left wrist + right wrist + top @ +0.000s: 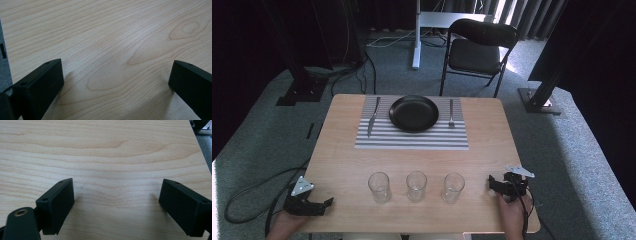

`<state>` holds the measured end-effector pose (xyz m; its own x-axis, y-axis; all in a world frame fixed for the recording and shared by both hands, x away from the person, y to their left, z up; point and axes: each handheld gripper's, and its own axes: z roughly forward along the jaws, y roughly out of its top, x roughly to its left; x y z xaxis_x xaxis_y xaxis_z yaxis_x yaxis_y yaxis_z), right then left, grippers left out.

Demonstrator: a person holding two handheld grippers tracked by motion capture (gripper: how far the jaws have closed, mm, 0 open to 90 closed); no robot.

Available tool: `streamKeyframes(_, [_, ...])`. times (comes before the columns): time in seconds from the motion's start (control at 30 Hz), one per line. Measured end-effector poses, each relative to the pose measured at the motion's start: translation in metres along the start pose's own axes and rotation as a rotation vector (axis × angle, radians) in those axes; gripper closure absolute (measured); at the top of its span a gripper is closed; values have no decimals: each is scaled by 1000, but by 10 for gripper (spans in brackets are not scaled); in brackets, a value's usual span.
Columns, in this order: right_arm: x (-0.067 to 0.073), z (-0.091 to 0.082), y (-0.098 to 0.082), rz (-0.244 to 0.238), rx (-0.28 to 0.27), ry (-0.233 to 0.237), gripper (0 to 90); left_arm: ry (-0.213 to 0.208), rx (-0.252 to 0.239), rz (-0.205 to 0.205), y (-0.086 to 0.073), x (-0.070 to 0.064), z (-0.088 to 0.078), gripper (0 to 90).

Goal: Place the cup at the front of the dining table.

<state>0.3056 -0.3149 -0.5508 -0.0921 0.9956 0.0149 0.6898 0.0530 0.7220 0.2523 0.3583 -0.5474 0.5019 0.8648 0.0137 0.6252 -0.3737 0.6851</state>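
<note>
Three glasses stand empty in a row near my edge of the wooden table [342,165]: the left glass [379,187], the middle glass [416,185] and the right glass [453,187], each apart from its neighbour. My left gripper [328,202] rests at the near left corner, its jaws spread wide over bare wood with nothing between them, well apart from the left glass. My right gripper [492,184] sits at the near right, jaws likewise parted and empty, near the right glass but not touching it. Both gripper views look down on plain wood grain between my black jaws. Beyond the glasses, a striped placemat [412,137] carries a black plate [414,113], with a knife [373,117] lying to its left and a fork [451,114] to its right. A black folding chair [477,50] stands on the grey carpet past the far edge.
</note>
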Motion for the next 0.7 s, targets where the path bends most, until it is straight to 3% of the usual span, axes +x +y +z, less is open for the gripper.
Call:
streamKeyframes(0.47, [0,0,0,0,0,0,123,-3,1,4,0,1,-1,8])
streamKeyframes(0.7, [0,0,0,0,0,0,123,-24,6,28,1,1,-1,15])
